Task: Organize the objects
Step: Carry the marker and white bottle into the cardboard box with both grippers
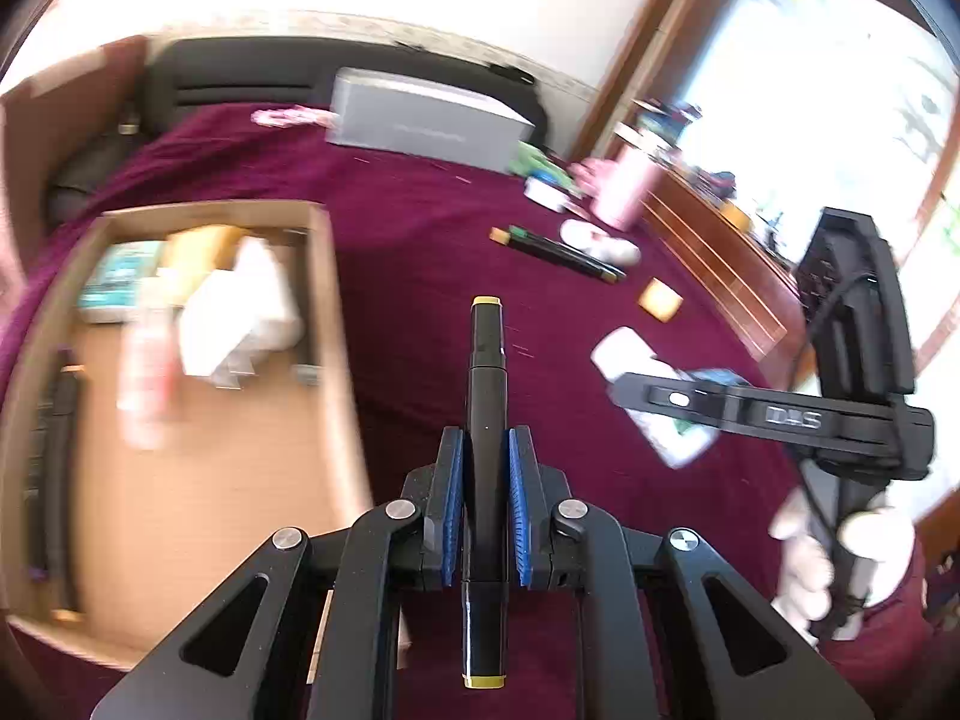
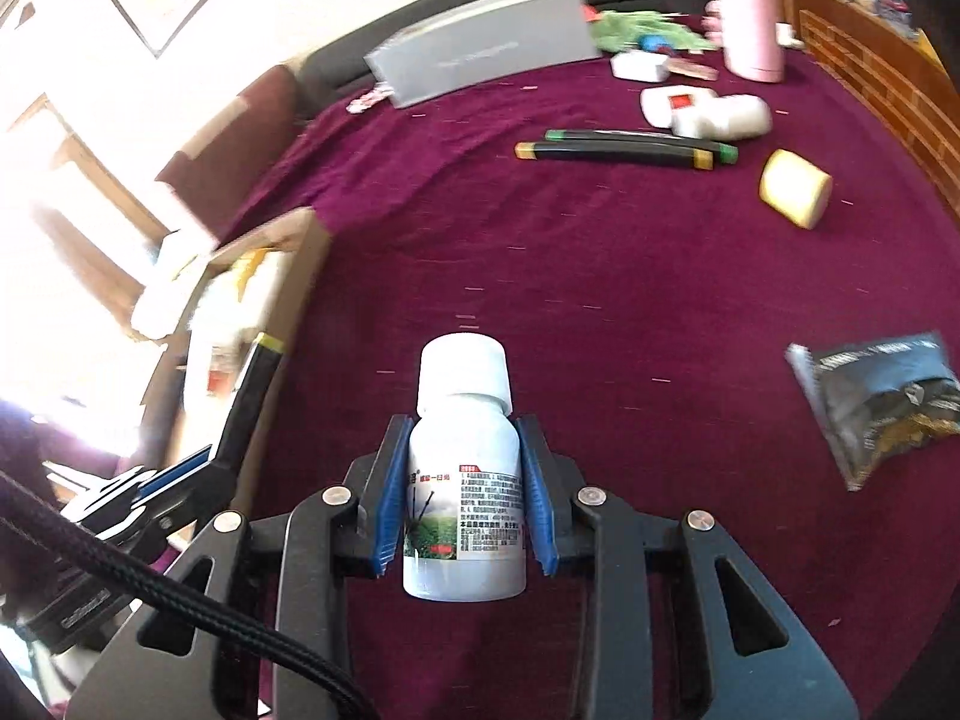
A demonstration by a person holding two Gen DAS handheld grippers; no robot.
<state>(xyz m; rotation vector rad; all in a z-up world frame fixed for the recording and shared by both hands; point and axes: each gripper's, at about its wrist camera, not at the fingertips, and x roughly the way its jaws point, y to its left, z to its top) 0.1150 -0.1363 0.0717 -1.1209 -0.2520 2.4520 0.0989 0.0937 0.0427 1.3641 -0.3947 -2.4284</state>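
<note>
The surface (image 2: 600, 312) under both your tools is covered in a dark magenta cloth, with a wooden-framed window (image 1: 798, 90) bright beyond its far right edge.

Your left hand-held gripper (image 1: 485, 456) is clamped narrowly on a black marker (image 1: 486, 414) with yellow end caps, pointing ahead. To its left lies an open cardboard box (image 1: 327, 312) already holding white packets and other blurred items.

Your right hand-held gripper (image 2: 463, 480) holds a white bottle (image 2: 463, 480) by its labelled body, cap forward.

Only the right wrist view shows a dark foil packet (image 2: 876, 408) on the cloth to that tool's right. Both views show two more markers (image 2: 624, 150), a yellow block (image 2: 795, 187), a pink tumbler (image 2: 750, 18) and a grey box (image 2: 486, 42) farther ahead.

Bare cloth lies open directly ahead of both tools.
</note>
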